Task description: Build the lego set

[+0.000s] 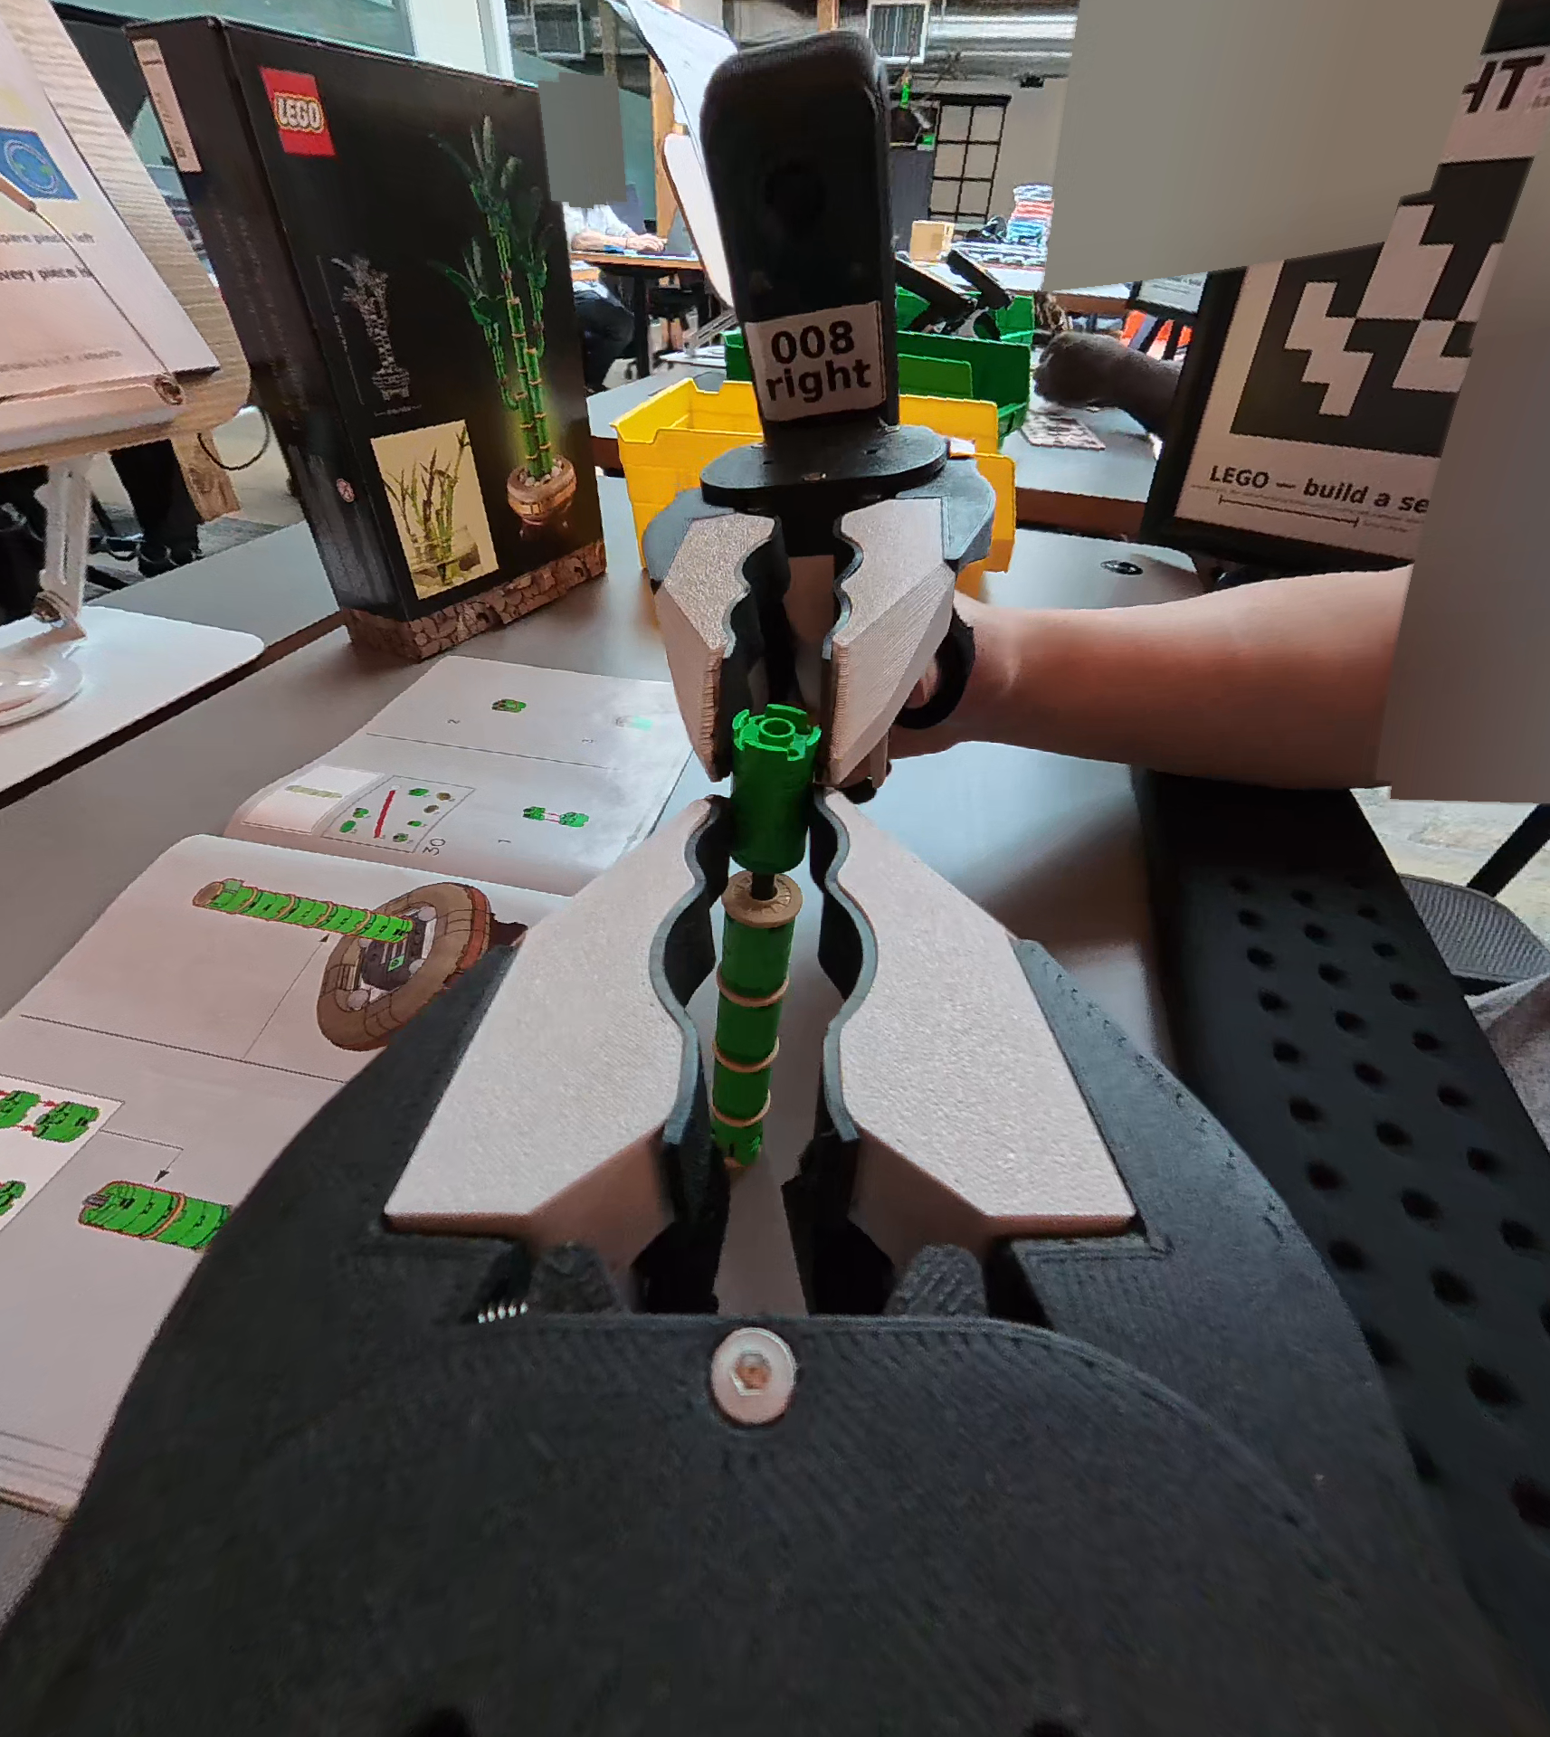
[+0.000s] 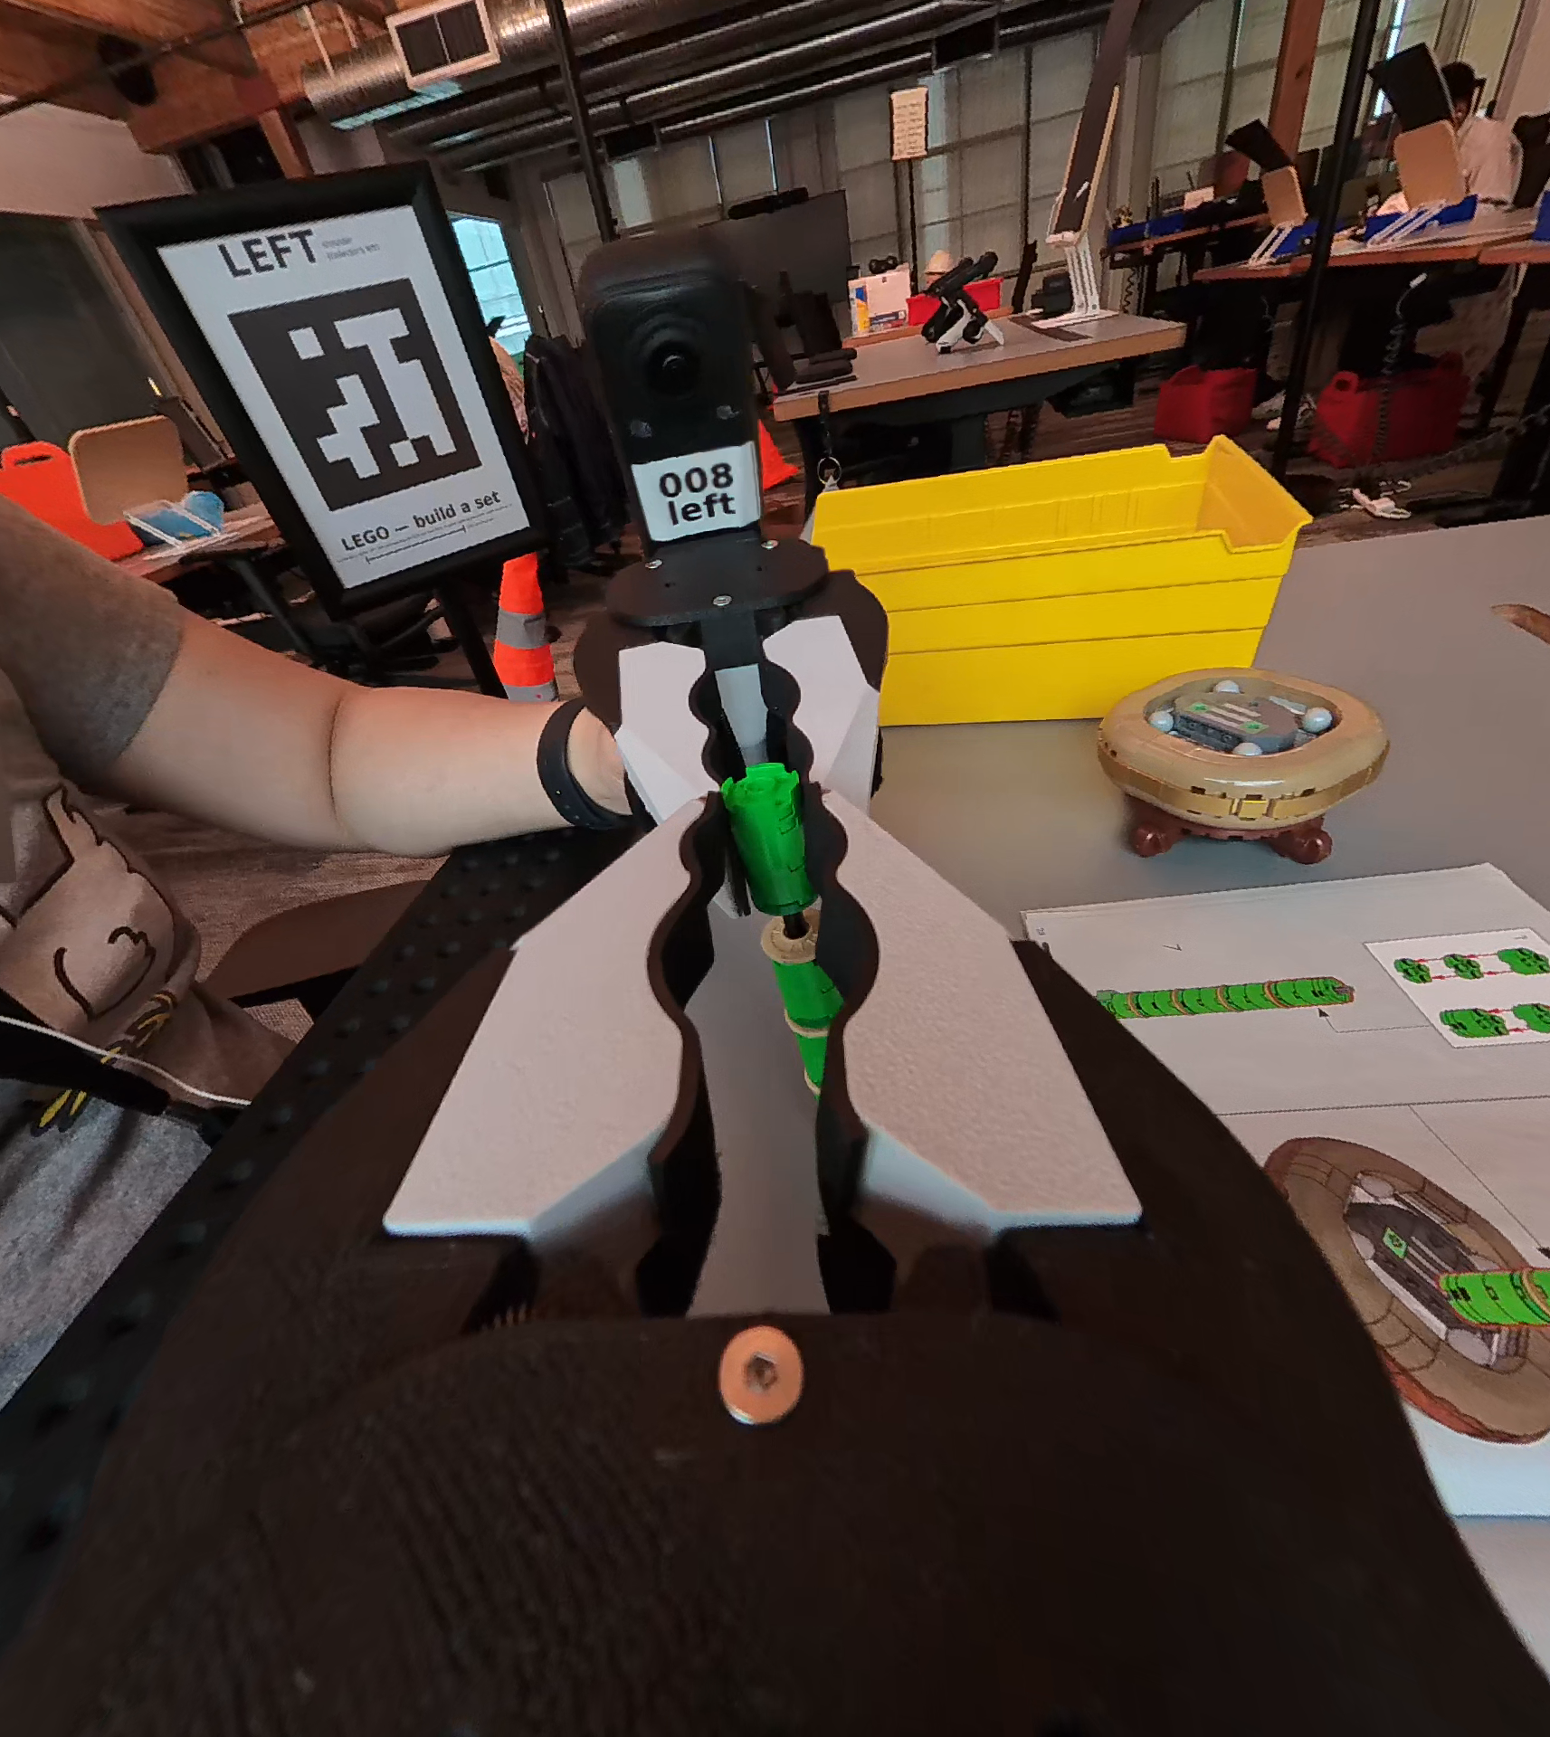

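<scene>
The grey table (image 2: 1448, 602) carries, well to the side of the work, a yellow bin (image 2: 1062, 583), the round tan pot base (image 2: 1241, 752) on brown feet, and the open instruction booklet (image 1: 188, 1015); the set's box (image 1: 395, 357) stands upright beyond the booklet.

Above the booklet's edge, the two tools meet nose to nose. The left hand-held gripper (image 1: 757, 996) is closed on the green stalk (image 1: 747, 1024), a stack of green rounds with tan rings on a dark axle. The right hand-held gripper (image 2: 785, 902) is clamped on a loose green segment (image 1: 773, 794) sitting on the axle tip, a short gap of bare axle showing above the tan ring.

The step looks like seating that segment. It would go best pushed straight along the axle, both grips square, since any tilt probably binds or bends the thin stalk.

Room is tight: the fingertips nearly touch, so travel is short. Open air lies to either side, and the pot base sits clear of the motion.
</scene>
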